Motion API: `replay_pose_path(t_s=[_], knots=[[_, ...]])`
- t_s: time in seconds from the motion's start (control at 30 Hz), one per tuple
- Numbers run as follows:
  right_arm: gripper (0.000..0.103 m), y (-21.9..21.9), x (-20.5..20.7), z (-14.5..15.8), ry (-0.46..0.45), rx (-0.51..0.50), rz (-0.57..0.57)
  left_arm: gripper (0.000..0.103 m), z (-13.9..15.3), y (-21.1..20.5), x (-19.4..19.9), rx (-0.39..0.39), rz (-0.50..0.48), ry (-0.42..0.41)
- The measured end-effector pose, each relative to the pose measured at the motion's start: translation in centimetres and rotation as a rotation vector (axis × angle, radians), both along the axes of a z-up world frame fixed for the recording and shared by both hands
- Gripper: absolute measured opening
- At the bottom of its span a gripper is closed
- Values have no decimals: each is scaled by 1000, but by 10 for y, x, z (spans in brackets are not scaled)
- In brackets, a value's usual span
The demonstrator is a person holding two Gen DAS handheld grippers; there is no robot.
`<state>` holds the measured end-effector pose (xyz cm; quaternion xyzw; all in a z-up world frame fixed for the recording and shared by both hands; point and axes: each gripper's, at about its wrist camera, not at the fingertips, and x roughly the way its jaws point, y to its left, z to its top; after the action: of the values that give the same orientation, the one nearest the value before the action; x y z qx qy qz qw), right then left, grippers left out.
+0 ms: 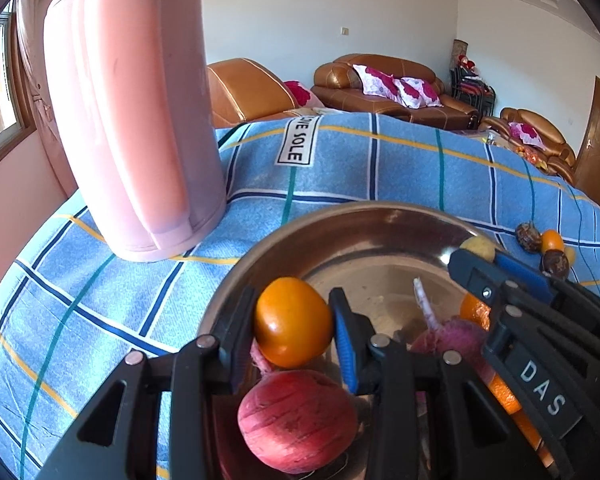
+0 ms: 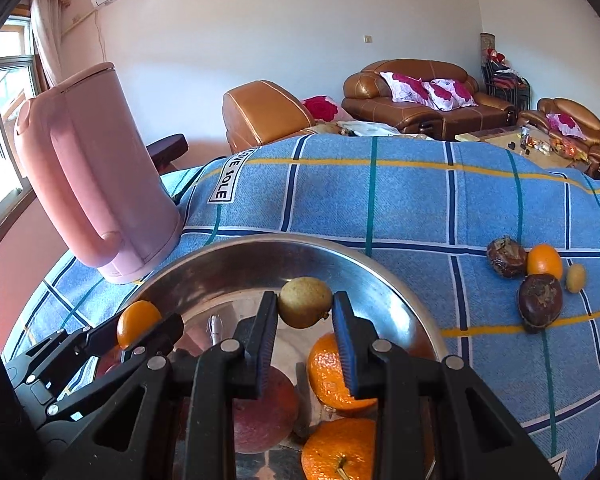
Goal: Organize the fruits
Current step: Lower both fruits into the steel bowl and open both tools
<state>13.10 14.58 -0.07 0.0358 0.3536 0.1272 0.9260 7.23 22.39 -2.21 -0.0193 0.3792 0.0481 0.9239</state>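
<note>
My left gripper is shut on a small smooth orange fruit, held over the near side of a steel bowl. My right gripper is shut on a small yellow-green fruit above the same steel bowl. In the bowl lie a red round fruit, a pink root with a pale stalk and two oranges. On the cloth to the right lie two dark brown fruits, an orange one and a small yellow one.
A tall pink kettle stands on the blue checked cloth just left of the bowl. Both grippers are close together over the bowl. Brown leather sofas and a low table with clutter are beyond the table.
</note>
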Motion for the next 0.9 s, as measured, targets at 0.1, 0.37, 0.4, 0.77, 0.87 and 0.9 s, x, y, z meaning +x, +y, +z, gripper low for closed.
replay_pose_path(t_s=[0.1,0.37,0.4,0.77,0.87,0.9], knots=[[31,4,-1,0,0,-16,13,38,0,0,2,-3,3,3],[32,-1,-4,2,-4,9,15,39,-5,3,8,-10,11,24],[33,-2,-4,1,-4,16,15,39,-5,4,8,-11,14,21],[48,-14,-14,5,-67,104,6,91,5,-8,-1,55,21,-50],[52,-19,-23,13,-131,93,-25,103,11,-12,-7,92,36,-106],[53,-20,-25,15,-149,87,-39,103,11,-12,-7,103,40,-107]])
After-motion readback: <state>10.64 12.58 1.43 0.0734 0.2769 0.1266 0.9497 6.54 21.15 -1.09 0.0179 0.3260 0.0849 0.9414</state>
